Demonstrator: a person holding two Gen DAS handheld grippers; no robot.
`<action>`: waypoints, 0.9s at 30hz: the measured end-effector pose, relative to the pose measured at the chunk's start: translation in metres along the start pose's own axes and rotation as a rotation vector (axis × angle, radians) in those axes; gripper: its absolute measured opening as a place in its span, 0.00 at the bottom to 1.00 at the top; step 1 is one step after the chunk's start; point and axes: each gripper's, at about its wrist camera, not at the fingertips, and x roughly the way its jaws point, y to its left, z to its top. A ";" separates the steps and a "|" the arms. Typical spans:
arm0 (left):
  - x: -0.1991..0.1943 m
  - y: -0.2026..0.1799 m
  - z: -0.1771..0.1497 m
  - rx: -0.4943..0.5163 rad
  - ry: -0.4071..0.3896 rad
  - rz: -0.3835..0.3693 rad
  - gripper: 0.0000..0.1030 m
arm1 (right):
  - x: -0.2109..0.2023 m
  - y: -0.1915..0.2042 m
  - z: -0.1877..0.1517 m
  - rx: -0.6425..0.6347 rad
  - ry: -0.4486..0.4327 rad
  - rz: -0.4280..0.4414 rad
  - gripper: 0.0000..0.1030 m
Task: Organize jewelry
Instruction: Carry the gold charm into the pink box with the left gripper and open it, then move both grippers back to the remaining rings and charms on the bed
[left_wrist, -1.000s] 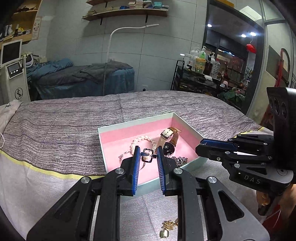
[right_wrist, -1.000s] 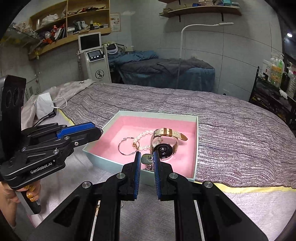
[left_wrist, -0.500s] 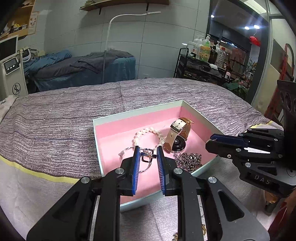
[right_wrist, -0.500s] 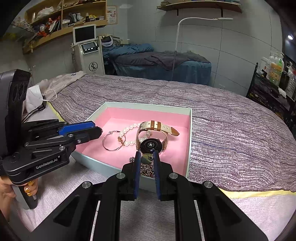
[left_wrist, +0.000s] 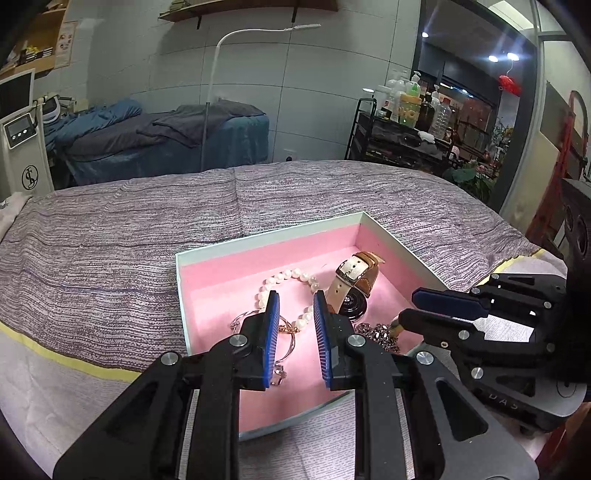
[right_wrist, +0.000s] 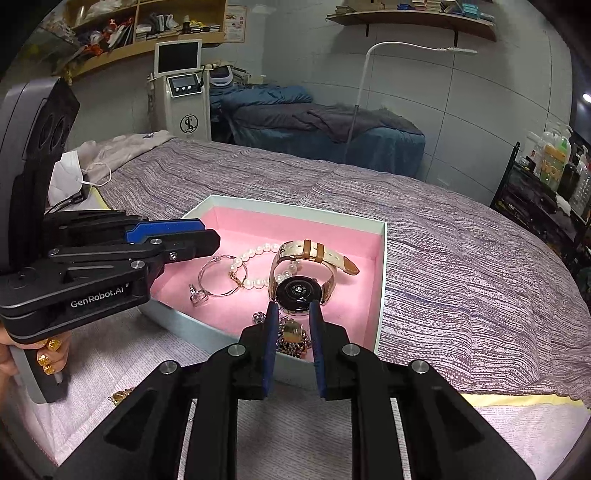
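A pale box with a pink lining lies on the bed. In it are a pearl bracelet, a watch with a tan strap, a thin silver bangle with a charm, and a dark chain with a gold pendant. My left gripper is open and empty over the bangle. My right gripper is open and empty over the chain and pendant.
A gold earring or brooch lies on the pale sheet outside the box's near left corner. A white face mask and cables lie at the bed's far left. A black trolley with bottles stands to the right.
Both grippers moved forward and down over the box. The left one opened and dropped the bangle's charm in the box. The right one opened and let go of the gold pendant onto the chain.
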 end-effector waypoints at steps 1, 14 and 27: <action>0.000 -0.001 0.001 0.002 -0.002 0.004 0.33 | 0.000 0.000 0.000 -0.002 -0.004 -0.003 0.30; -0.019 0.002 0.002 -0.059 -0.069 0.017 0.89 | -0.009 0.006 -0.002 -0.049 -0.069 -0.038 0.82; -0.067 0.019 -0.034 -0.131 -0.092 0.024 0.94 | -0.038 -0.001 -0.020 -0.019 -0.066 -0.051 0.93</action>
